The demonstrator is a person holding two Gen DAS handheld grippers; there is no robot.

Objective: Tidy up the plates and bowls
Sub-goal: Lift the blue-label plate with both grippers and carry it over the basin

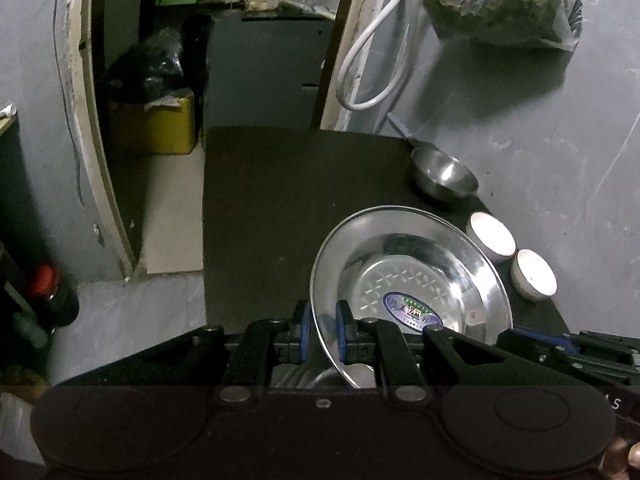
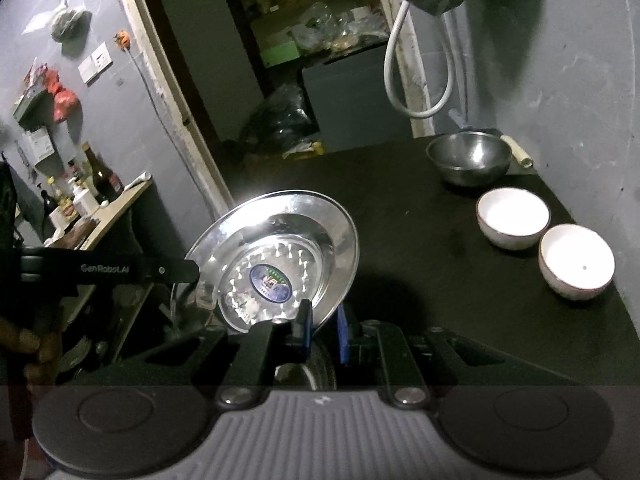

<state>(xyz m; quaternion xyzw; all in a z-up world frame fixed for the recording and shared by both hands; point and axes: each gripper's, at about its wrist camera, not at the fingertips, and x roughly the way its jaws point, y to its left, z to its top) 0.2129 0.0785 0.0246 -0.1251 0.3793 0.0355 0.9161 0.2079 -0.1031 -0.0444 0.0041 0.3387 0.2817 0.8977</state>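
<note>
A shiny steel plate (image 1: 416, 276) with an oval blue sticker hangs tilted over the black table (image 1: 280, 208), held from two sides. My left gripper (image 1: 324, 324) is shut on its left rim, blue pads on either side of the metal. In the right wrist view the same plate (image 2: 280, 248) has my right gripper (image 2: 324, 324) shut on its lower right rim, and the left gripper (image 2: 192, 270) meets its left edge. A steel bowl (image 2: 468, 158) and two white bowls (image 2: 512, 216) (image 2: 576, 260) stand along the wall.
The steel bowl (image 1: 444, 174) and white bowls (image 1: 492, 238) line the table's right edge by the grey wall. A white hose (image 1: 372, 68) and a hanging bag (image 1: 500, 4) are above them. An open doorway with a yellow bin (image 1: 156, 124) lies beyond. Bottles (image 2: 100, 176) crowd a side shelf.
</note>
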